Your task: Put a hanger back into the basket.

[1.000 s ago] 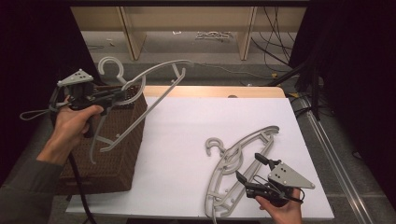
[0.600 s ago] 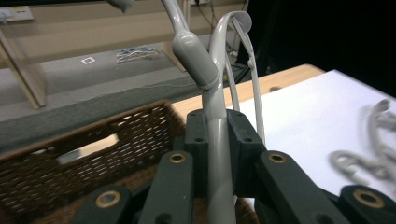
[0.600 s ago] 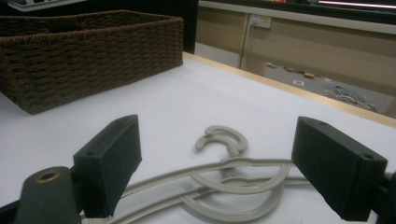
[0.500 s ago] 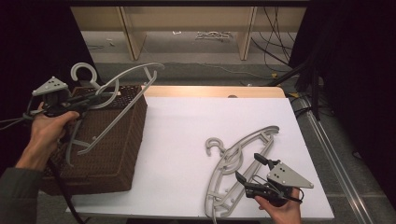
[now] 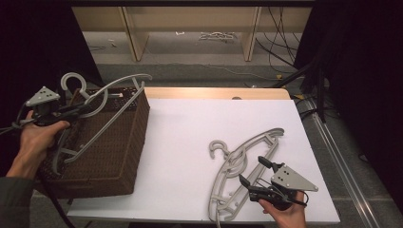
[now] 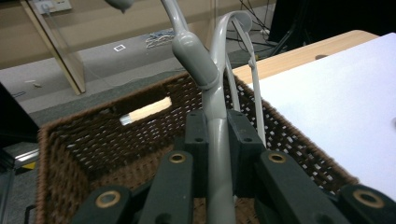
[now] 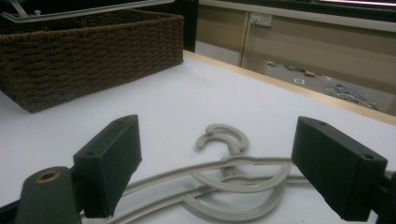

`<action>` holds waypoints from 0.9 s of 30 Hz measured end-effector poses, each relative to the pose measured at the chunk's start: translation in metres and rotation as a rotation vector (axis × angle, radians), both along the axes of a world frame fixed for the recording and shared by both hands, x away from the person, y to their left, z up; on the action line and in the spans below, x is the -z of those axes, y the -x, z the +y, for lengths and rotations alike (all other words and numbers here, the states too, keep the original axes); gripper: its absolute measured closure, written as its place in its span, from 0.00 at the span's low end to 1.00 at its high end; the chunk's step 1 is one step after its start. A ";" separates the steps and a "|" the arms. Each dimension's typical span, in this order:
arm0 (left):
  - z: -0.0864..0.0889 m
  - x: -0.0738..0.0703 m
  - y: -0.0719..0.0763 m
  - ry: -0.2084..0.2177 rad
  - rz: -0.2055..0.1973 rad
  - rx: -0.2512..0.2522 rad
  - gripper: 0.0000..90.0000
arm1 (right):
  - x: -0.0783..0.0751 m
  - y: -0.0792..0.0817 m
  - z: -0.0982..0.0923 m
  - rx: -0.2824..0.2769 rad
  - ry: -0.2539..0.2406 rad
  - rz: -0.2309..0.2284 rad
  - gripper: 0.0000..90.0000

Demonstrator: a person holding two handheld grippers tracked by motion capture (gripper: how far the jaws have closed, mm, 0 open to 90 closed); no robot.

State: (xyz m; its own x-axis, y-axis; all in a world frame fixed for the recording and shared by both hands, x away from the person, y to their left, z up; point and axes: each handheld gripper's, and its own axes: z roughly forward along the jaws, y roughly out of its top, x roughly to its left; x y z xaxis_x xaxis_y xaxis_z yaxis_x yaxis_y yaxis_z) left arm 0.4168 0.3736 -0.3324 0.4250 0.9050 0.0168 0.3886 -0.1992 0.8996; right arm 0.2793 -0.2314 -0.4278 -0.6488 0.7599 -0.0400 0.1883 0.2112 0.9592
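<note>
One grey hanger (image 6: 218,140) between left gripper (image 6: 219,135) pads.

floor (image 5: 190,71): grey, cables | shelving (image 5: 190,23): light wood | surroundings: dark

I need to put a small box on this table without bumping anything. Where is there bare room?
The widest free patch is the white tabletop between the brown wicker basket and the grey plastic hangers lying flat, running back to the wooden far edge. It is crowded at the near right, around those hangers and the right gripper.
</note>
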 end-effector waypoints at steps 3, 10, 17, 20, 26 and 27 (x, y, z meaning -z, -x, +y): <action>0.009 0.004 0.001 0.002 -0.003 -0.025 0.89 | 0.001 0.000 0.001 0.002 -0.005 -0.003 0.19; 0.021 0.015 0.000 -0.030 0.008 -0.042 0.89 | 0.001 -0.002 0.001 -0.001 0.009 -0.012 0.19; 0.026 0.027 0.003 -0.038 0.021 -0.040 0.89 | 0.002 -0.002 0.002 -0.008 -0.015 -0.004 0.19; 0.030 0.029 0.006 -0.036 0.026 -0.043 0.89 | 0.002 -0.003 0.001 -0.006 0.004 -0.024 0.19; 0.036 0.038 0.010 -0.058 0.065 -0.043 0.89 | 0.003 -0.002 0.004 -0.003 0.004 0.006 0.19; 0.036 0.039 0.009 -0.065 0.079 -0.047 0.89 | 0.003 -0.003 0.003 -0.001 0.009 -0.011 0.19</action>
